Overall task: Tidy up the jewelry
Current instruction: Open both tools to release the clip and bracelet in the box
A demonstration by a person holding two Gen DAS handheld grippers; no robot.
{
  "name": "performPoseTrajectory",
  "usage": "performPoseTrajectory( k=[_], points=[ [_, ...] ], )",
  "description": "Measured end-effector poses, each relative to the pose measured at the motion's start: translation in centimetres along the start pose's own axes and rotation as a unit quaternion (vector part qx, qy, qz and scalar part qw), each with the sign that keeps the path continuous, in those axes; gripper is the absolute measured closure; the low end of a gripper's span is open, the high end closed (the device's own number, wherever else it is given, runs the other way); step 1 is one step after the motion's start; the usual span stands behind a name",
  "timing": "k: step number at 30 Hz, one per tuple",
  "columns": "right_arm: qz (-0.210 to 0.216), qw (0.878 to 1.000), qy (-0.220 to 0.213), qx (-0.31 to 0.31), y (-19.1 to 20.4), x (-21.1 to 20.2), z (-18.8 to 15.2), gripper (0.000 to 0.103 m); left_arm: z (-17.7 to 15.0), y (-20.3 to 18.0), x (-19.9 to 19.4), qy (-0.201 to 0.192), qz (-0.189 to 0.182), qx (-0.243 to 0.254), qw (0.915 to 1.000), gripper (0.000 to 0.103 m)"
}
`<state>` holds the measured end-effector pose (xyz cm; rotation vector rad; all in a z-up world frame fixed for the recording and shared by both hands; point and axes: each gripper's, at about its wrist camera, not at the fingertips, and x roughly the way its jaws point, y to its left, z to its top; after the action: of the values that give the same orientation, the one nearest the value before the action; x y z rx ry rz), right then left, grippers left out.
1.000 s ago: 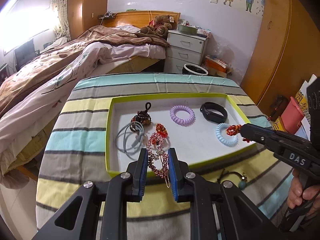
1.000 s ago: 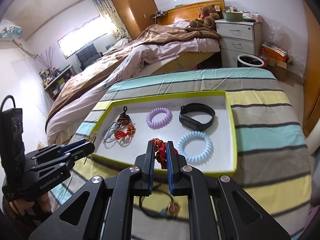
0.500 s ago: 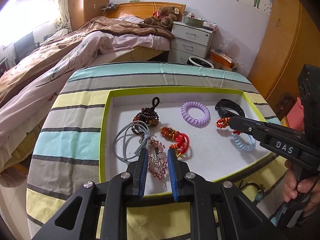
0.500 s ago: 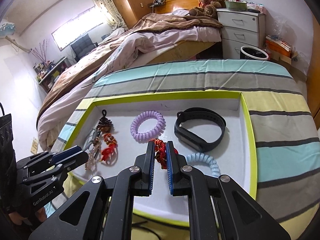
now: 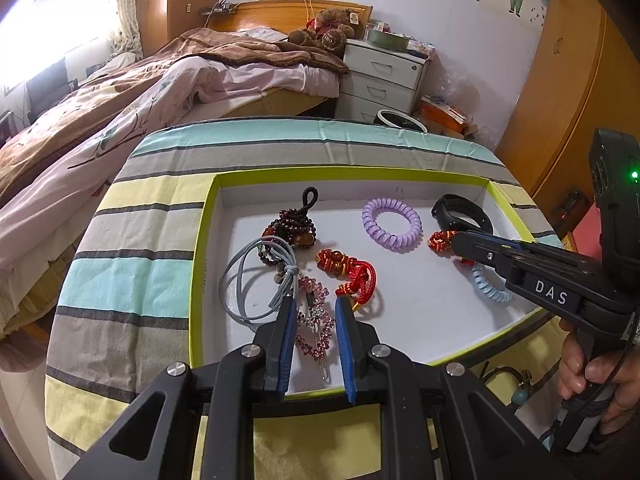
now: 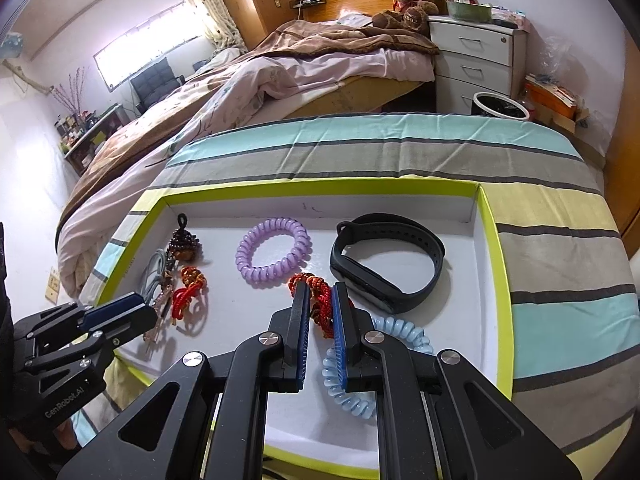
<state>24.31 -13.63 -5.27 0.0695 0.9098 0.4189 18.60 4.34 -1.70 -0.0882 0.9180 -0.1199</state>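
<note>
Two claws over the tray point(image 6: 486, 216): right claw point(image 6: 320, 300) clamps a red knotted cord point(image 6: 318, 298), purple coil point(image 6: 273, 247) upper left, black band point(image 6: 386, 268) right, blue coil point(image 6: 352, 376) below. Left claw point(image 5: 313, 312), slightly parted, straddles the pink crystal clip point(image 5: 314, 320) lying in the tray, grey cord point(image 5: 248, 280) left.

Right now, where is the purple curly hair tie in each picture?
Left wrist view: the purple spiral hair tie lies right of centre in the tray, left of the black wristband.
Right wrist view: the hair tie lies at centre, again left of the wristband.
Shared landmark: the tray's green rim.
</note>
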Motion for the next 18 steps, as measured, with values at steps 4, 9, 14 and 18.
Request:
performPoseTrajectory(
  k=[4,9,14,18],
  points=[
    [-0.003,1.0,0.001,-0.002,0.08,0.06,-0.02,0.091,-0.02,0.05,0.09,0.002,0.0,-0.004,1.0,0.083],
    [-0.005,1.0,0.002,-0.005,0.03,0.19,0.2,0.091,0.06,0.49,0.3,0.007,-0.003,-0.014,0.9999,0.083],
    [-0.013,1.0,-0.001,-0.008,0.21,0.19,0.21,0.086,-0.05,0.56,0.11,0.009,0.001,-0.015,0.9998,0.081],
    [-0.011,1.0,-0.004,-0.013,0.47,-0.09,0.14,0.074,-0.13,0.32,-0.33,0.005,0.0,-0.014,0.9999,0.07]
  ],
)
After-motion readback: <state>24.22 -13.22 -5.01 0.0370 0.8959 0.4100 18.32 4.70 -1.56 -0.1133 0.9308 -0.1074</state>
